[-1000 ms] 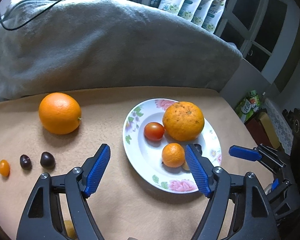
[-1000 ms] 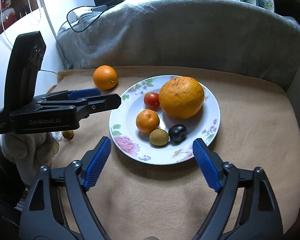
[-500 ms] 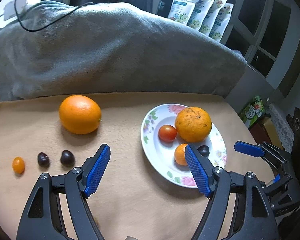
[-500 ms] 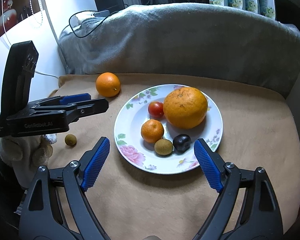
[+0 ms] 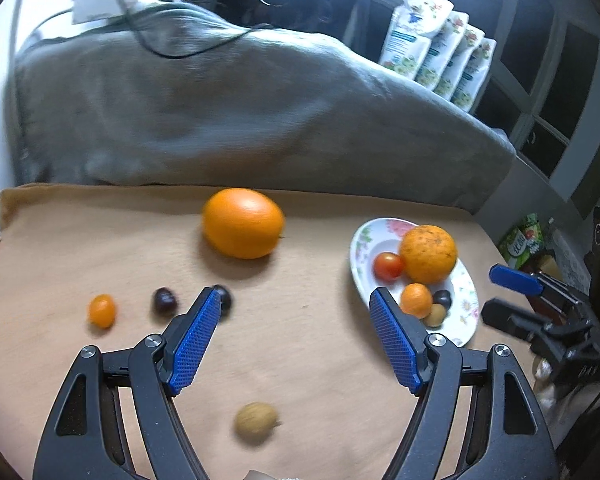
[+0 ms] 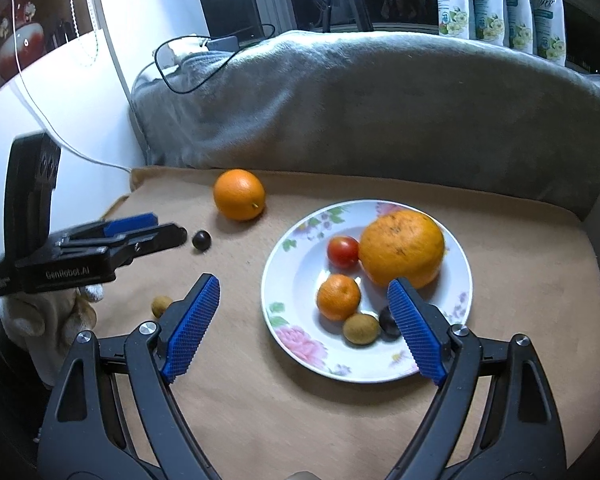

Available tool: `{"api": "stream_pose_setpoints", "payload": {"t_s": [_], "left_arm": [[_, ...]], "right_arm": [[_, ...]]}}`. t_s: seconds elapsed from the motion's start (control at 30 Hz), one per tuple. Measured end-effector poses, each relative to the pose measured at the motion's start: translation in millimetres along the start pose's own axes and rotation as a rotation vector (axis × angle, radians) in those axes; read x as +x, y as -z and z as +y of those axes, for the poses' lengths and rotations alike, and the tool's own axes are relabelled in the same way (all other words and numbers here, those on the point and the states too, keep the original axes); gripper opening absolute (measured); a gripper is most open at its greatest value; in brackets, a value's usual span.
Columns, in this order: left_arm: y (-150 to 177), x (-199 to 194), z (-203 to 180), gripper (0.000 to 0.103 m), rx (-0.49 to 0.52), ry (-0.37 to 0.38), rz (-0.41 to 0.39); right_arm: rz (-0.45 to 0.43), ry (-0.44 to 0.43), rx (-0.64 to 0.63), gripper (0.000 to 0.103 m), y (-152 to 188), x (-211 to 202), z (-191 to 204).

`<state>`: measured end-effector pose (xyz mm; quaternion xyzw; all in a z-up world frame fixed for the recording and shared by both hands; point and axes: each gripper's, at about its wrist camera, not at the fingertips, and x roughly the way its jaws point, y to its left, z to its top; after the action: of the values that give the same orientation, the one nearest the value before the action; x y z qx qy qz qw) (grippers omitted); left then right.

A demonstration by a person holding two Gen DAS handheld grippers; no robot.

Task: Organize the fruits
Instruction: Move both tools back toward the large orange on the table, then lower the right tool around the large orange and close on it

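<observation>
Fruit is lying in two groups on the tan cloth-covered worktop. The white round china plate with a pink flower rim is carrying a large rough-skinned orange, a red cherry tomato, a small round tangerine, a small brown kiwi-like fruit and a dark plum-like fruit.

Off the plate, a smooth bright orange is sitting near the grey blanket. The left wrist view alone is showing a tiny orange kumquat-like fruit at the far left, with a dark round fruit beside it and another dark round fruit half hidden behind the blue pad. A loose brown round fruit is lying low between the black arms.

The right wrist view alone is showing the whole plate and the glove under the left claw.

The left claw is hanging wide apart over bare cloth, gripping nothing. The right claw is also standing wide apart, empty, over the near rim of the plate.
</observation>
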<state>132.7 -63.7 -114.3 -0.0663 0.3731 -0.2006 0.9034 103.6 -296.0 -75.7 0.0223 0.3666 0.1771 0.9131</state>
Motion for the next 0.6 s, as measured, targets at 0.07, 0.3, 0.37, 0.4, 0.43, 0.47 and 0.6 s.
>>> {"api": "stream_pose_setpoints", "payload": {"t_s": [0.07,0.3,0.37,0.4,0.43,0.47,0.6], "left_arm": [[2,-4,8,0.077,-0.011,-0.014,-0.005],[5,-8,35,0.077,-0.05,-0.047,0.0],[5,-6,42,0.077,-0.067,-0.042,0.004],[5,-5,46,0.077,-0.077,-0.039,0.006],[5,-3,49,0.077,-0.087,-0.035,0.011],[5,-1,52,0.077,-0.097,-0.032,0.016],[6,7,64,0.077,-0.131,-0.012,0.03]], "right_arm": [[-0.006,-0.007,0.007,0.089,-4,1,2],[0.041,-0.058,0.033,0.089,-26,20,8],[0.052,-0.081,0.052,0.089,-33,27,7],[0.054,-0.092,0.063,0.089,-36,30,7],[0.058,-0.105,0.074,0.089,-40,34,7],[0.061,-0.112,0.081,0.089,-43,38,7],[0.086,-0.141,0.102,0.089,-56,56,10]]}}
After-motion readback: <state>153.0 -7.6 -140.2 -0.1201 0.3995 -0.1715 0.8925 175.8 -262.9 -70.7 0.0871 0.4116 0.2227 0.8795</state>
